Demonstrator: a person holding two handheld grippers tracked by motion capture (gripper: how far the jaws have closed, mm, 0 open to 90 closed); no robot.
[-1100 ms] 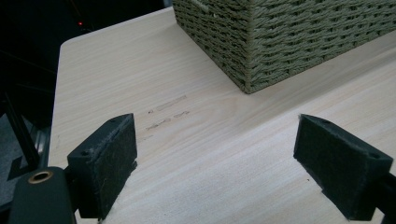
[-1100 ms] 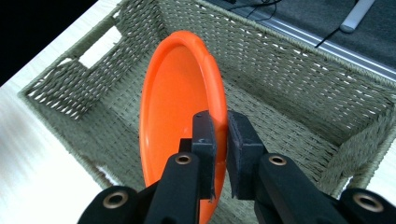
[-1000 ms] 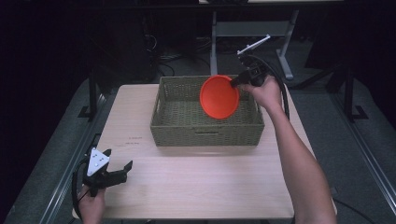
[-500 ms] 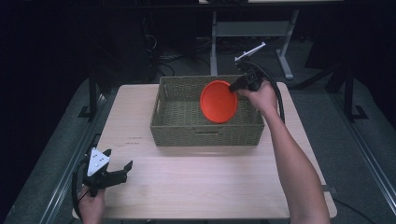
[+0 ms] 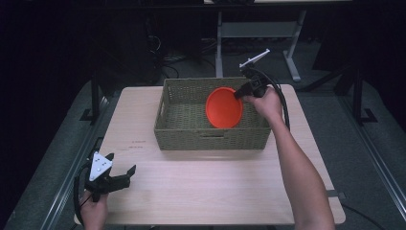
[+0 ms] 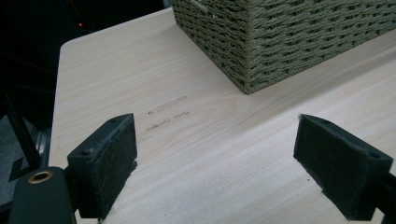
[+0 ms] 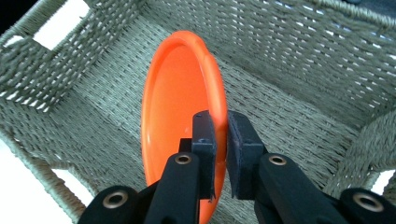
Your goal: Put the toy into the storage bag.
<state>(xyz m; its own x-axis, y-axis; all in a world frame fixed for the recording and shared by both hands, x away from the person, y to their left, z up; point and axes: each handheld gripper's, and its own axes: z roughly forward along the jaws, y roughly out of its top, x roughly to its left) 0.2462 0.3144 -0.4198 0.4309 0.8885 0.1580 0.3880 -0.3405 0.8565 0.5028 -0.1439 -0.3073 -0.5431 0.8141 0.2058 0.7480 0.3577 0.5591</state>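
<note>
Gripping the orange plate [image 5: 223, 107] by its rim, the right gripper [image 5: 242, 92] holds it on edge inside the woven basket [image 5: 182, 132]; at 7 o'clock, the left gripper [image 5: 120, 175] rests with its jaws apart.

orange plate [image 5: 223, 107] on edge inside the woven basket [image 5: 182, 129].

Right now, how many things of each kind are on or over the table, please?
Orange plate: 1
Woven basket: 1
Claw: 2, the left claw and the right claw
Total: 4
</note>
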